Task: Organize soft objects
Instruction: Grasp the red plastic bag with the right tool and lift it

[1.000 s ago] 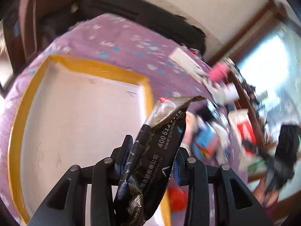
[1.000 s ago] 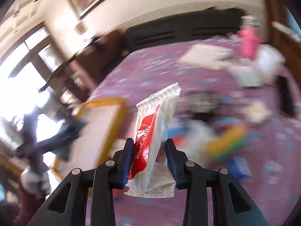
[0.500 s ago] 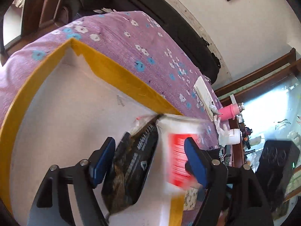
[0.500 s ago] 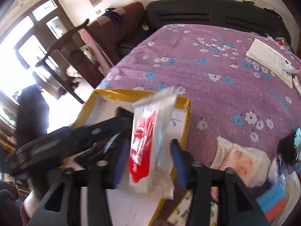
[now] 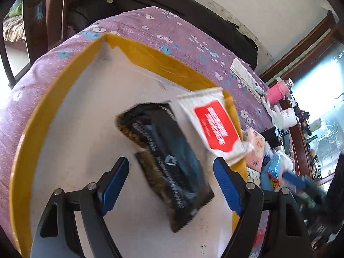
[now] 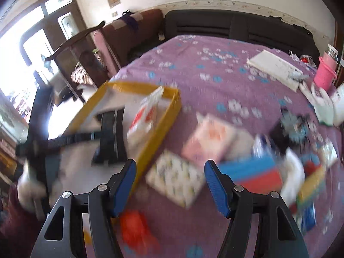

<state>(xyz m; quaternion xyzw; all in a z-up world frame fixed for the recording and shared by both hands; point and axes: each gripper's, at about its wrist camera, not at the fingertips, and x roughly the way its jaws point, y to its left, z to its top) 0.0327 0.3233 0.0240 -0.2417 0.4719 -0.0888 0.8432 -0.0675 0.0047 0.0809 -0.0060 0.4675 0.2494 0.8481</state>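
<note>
A black packet (image 5: pixel 167 161) lies flat on the white floor of the yellow-rimmed box (image 5: pixel 64 90). My left gripper (image 5: pixel 171 172) hovers over it, jaws opening, pads clear of it on both sides. A white packet with a red label (image 5: pixel 212 126) rests against the box's right wall; it is blurred in the right wrist view (image 6: pixel 144 118). My right gripper (image 6: pixel 171 172) is just outside the box's rim (image 6: pixel 165 124), jaws opening and nothing between them. It hangs over a patterned pack (image 6: pixel 176 180) on the purple cloth.
Several soft packs lie right of the box: a pink one (image 6: pixel 208 142), a blue and red one (image 6: pixel 251 172), an orange thing (image 6: pixel 137 232). A white booklet (image 6: pixel 277 68) and pink bottle (image 6: pixel 325 73) sit at the far right. A black sofa (image 6: pixel 215 25) stands behind.
Both grippers opened and let go of their packets, which now lie in the box. The left one sank toward the box floor; the right one drew back right, out of the box.
</note>
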